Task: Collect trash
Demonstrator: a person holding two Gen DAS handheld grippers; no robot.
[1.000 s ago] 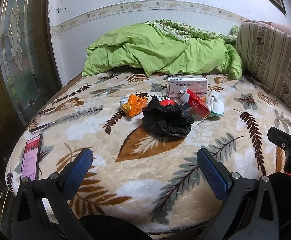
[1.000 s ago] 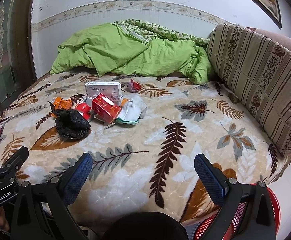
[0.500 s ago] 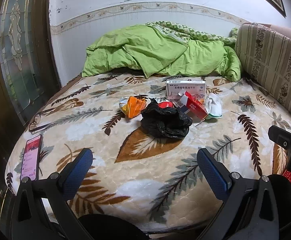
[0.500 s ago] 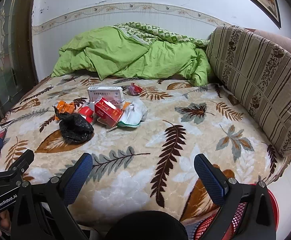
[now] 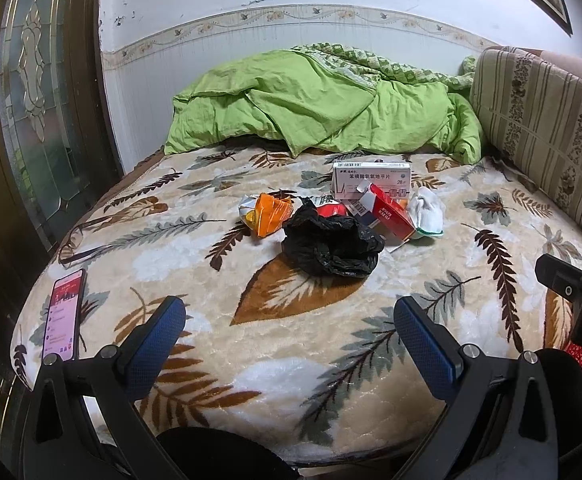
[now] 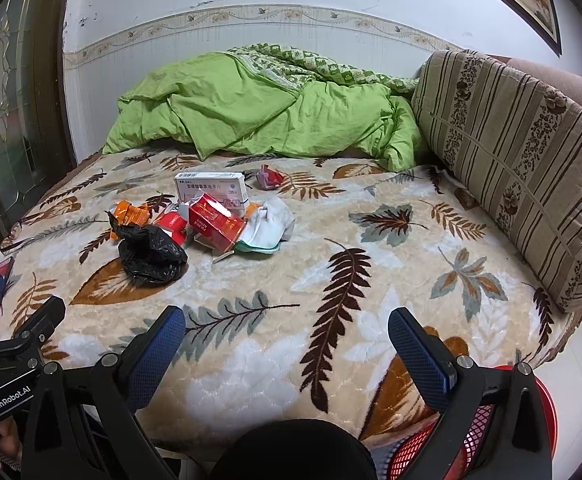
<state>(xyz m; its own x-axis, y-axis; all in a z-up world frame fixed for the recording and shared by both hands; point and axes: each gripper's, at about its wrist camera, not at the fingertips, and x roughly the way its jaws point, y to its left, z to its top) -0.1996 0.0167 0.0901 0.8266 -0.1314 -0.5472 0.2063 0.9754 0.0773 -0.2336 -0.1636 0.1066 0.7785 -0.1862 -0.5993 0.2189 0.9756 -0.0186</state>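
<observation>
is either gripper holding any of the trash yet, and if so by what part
Nothing is held. The left gripper and right gripper are both open and empty, short of the black plastic bag on the bed.

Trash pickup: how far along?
Nothing looks collected yet. Both grippers, left and right, are open and empty, short of the pile. Left to do: black bag, red box, white box, orange wrapper, all into the red basket.

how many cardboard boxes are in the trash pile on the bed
2 clearly. The white medicine box stands at the back of the pile; the open red box lies just in front of it, beside the black bag. Smaller red packaging behind the bag may be another; it's partly hidden.
</observation>
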